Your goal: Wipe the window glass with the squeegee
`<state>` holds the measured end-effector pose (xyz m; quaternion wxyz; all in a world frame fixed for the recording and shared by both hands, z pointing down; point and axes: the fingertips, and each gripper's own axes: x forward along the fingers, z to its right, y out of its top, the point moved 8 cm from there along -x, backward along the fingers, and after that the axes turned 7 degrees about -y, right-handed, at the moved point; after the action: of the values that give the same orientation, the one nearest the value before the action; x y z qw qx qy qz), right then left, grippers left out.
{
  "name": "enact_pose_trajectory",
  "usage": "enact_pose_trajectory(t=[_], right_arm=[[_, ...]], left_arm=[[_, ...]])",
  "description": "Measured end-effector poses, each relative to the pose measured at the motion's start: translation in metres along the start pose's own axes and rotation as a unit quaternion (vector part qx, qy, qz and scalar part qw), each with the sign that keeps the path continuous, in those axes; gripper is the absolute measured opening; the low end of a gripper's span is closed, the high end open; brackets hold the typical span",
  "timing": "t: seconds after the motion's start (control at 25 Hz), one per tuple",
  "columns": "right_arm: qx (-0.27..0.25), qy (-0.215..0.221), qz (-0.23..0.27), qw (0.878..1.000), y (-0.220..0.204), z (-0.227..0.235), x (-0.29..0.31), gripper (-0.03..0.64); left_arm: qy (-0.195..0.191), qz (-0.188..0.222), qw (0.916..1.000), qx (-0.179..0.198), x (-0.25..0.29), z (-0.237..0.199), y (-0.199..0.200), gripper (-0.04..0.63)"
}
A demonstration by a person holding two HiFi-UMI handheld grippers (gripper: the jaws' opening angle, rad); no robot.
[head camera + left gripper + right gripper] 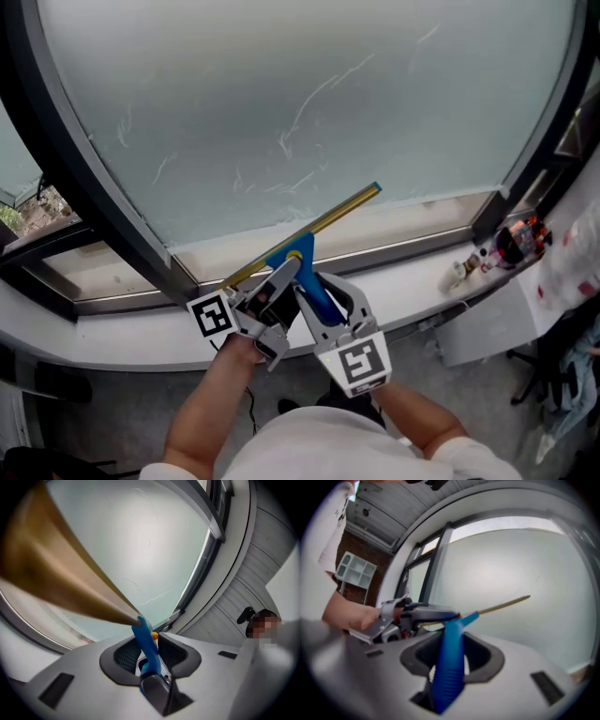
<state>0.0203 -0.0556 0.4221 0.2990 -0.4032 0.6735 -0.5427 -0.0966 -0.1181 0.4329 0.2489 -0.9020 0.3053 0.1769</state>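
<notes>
Blue-handled, brass-barred squeegee (323,221), tilted before the window glass (309,94), clamped by left gripper (281,281) and right gripper (323,305).

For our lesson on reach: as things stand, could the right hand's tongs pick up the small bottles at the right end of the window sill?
Probably not yet: the right gripper has its tongs shut on the squeegee, so they are full. The sill towards the bottles looks unblocked otherwise.
</notes>
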Motion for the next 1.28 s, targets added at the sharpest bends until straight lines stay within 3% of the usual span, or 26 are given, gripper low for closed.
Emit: enact_pose_trajectory(t=[0.16,0.32,0.68,0.88,1.08,1.28], right_arm=[[-0.031,0.006,0.038,0.999,0.007,0.008,0.005,0.147],[-0.083,0.007,0.083,0.993,0.019,0.055,0.016,0.158],[-0.128,0.034,0.094,0.987,0.003,0.183,0.007,0.178],[-0.140,0.058,0.105,0.983,-0.005,0.225,0.007,0.186],[-0.138,0.059,0.119,0.982,-0.006,0.237,0.011,0.199],[-0.082,0.053,0.122,0.988,0.001,0.229,0.019,0.201]], left_arm=[[0.016,0.006,0.9997,0.015,0.006,0.002,0.013,0.132],[-0.023,0.007,0.9990,0.037,0.062,0.006,0.025,0.127],[-0.074,0.005,0.9968,0.031,0.183,-0.031,0.001,0.127],[-0.082,0.027,0.9958,0.031,0.215,-0.046,0.001,0.127],[-0.088,0.049,0.9944,0.031,0.227,-0.041,0.011,0.126],[-0.090,0.050,0.9944,0.022,0.223,-0.035,0.023,0.121]])
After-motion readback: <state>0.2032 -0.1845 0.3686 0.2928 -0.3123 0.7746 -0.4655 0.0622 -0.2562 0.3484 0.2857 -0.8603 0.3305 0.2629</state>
